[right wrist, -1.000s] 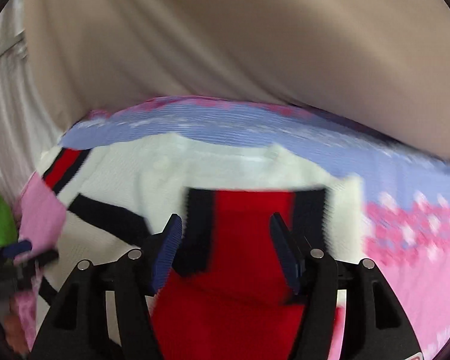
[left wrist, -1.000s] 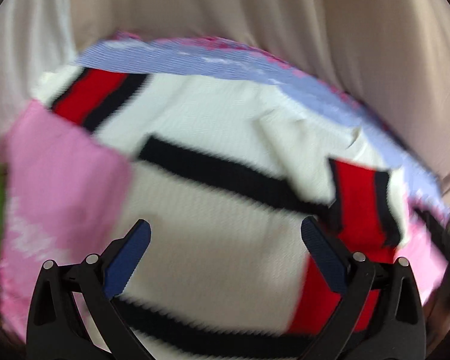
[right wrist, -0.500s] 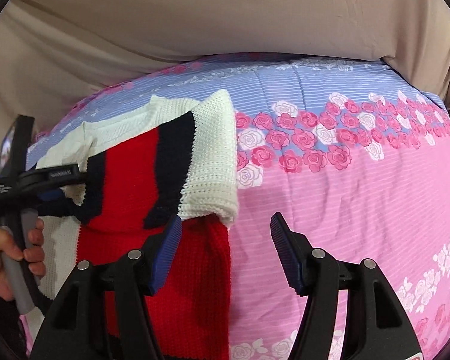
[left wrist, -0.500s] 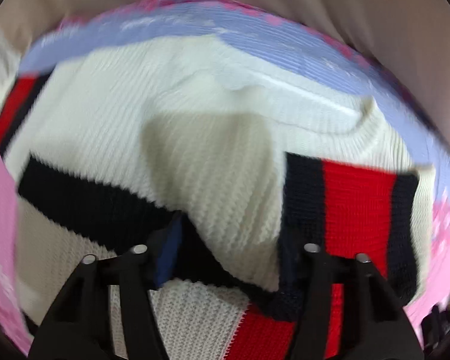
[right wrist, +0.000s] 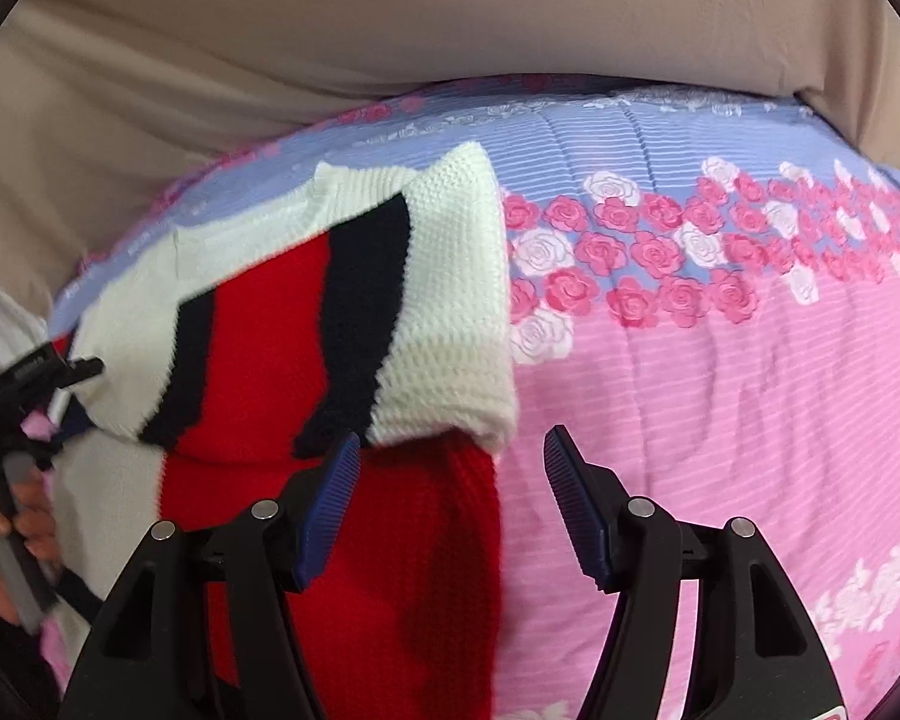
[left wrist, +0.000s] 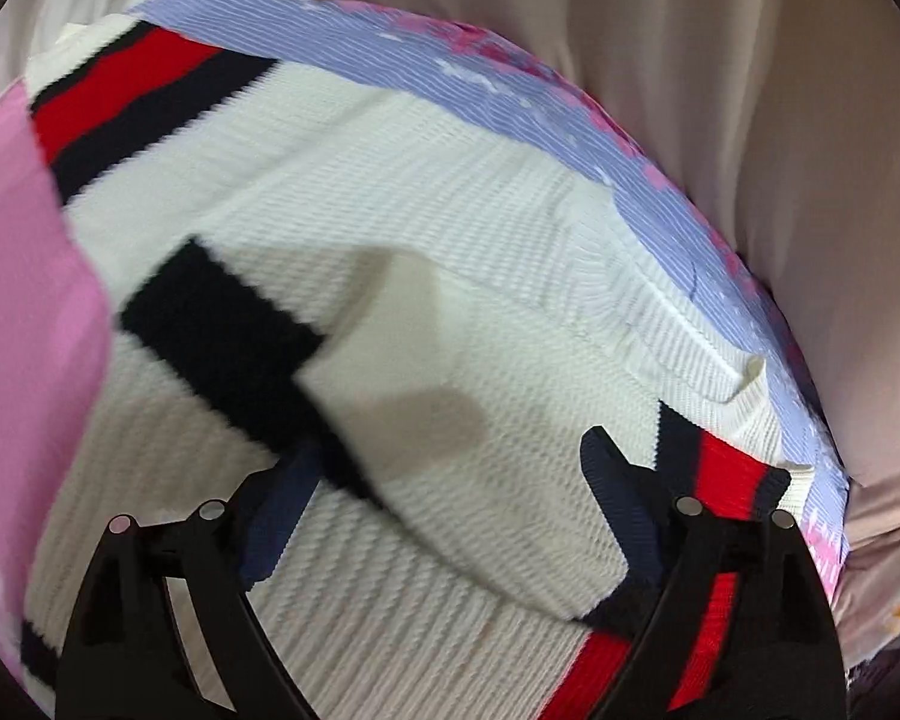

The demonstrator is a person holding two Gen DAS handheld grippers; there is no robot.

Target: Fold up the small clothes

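A small white knit sweater (left wrist: pixel 450 252) with black and red stripes lies on a pink and lilac floral quilt (right wrist: pixel 720 360). In the left wrist view my left gripper (left wrist: pixel 450 498) is open just above the sweater's body, a folded white piece between its fingers. One striped sleeve (left wrist: pixel 126 90) lies stretched out at the far left. In the right wrist view my right gripper (right wrist: pixel 450 504) is open and empty at the sweater's right edge, where the other sleeve (right wrist: pixel 354 300) lies folded over the red part. The left gripper (right wrist: pixel 36 384) shows at that view's left edge.
A beige cloth (right wrist: pixel 390 30) hangs behind the bed along the far edge. The quilt stretches bare to the right of the sweater (right wrist: pixel 750 480). A hand (right wrist: pixel 12 528) holds the left gripper's handle.
My left gripper has opened wide and pulled back and left over the sweater's body. My right gripper stays open beside the folded sleeve, having swung right off the sweater a second ago.
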